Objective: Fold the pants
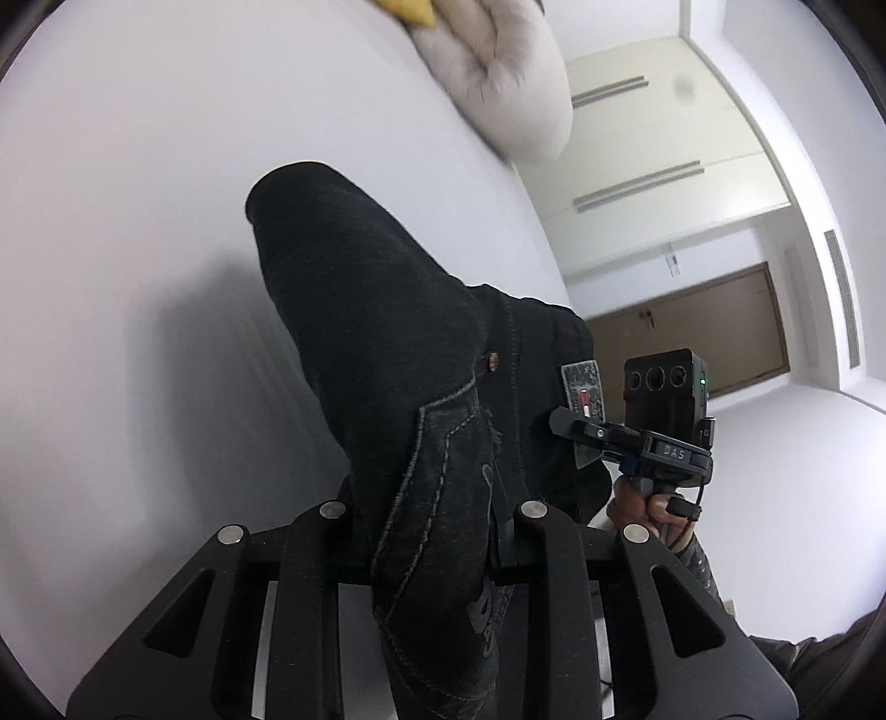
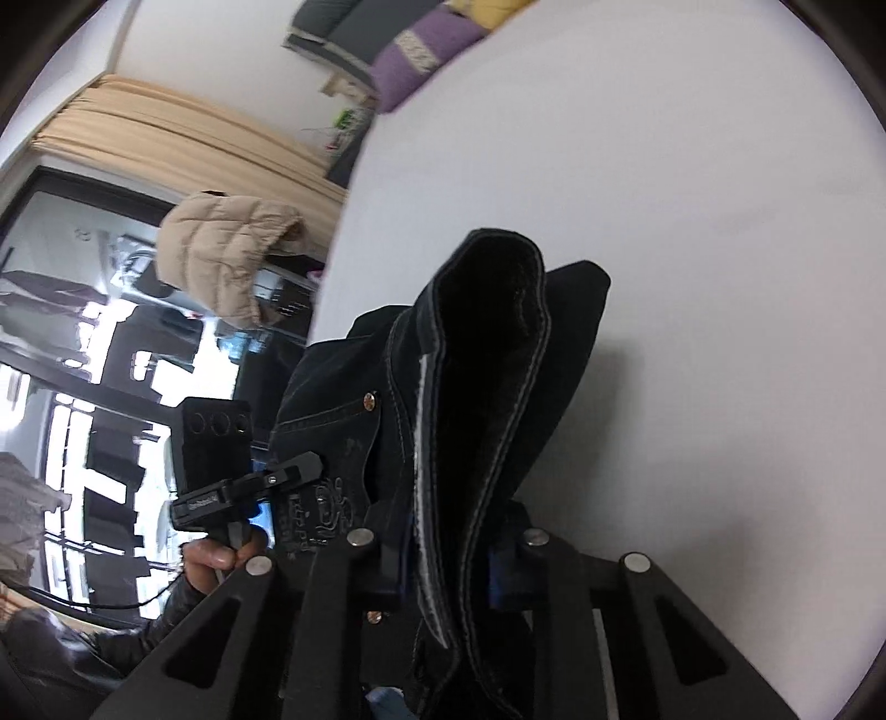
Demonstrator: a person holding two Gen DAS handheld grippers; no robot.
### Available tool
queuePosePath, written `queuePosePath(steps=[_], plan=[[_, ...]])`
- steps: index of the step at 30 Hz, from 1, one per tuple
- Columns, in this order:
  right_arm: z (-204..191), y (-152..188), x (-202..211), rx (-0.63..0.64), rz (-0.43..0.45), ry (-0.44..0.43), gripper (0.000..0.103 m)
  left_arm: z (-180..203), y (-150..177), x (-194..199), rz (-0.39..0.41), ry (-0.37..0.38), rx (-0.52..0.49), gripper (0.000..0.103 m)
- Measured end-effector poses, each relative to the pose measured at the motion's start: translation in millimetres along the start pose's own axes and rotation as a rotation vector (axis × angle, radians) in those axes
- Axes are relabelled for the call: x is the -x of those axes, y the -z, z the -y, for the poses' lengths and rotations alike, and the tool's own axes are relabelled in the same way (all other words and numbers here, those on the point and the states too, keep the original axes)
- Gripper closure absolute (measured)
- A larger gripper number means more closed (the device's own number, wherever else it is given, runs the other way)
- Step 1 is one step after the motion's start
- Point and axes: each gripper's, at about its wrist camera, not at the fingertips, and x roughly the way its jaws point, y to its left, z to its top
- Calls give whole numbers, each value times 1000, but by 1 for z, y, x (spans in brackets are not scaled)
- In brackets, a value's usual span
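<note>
Two grippers, both clamped on 1 pair of black denim pants (image 1: 398, 354). Left gripper (image 1: 437, 545) pinches fabric by the stitched pocket; right gripper (image 2: 451, 559) bites the thick waistband edge w/ pale stitching. Pants hang lifted over the smooth white bed sheet (image 1: 138, 221). 1 puffy beige jacket (image 2: 227, 249) in bkgd, 1 purple cushion (image 2: 421, 50).

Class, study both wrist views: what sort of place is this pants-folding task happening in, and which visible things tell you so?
Probably a bedroom in a home. The black pants hang over a broad white bed surface, a purple pillow lies at its far end, and beige curtains frame a large window.
</note>
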Motion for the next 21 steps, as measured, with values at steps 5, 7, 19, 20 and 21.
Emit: queuePosePath(steps=[5,7,19,20,21], plan=[[-35,-70,-60,37,0,-62,82,-13,-13,9,88,-78,-41,80],[-42,-97,-88,34,-7,-73,82,-30,-33,15,112,-102,-28,80],[-2,-158,-191,-74,-78,-91,82,-164,-115,28,79,-181,38,74],[6,-155,-192,-89,-79,-101,81,-169,-112,26,84,-170,46,70],[9,-154,-194,-98,-77,-98,79,-174,-112,25,92,-157,53,69]])
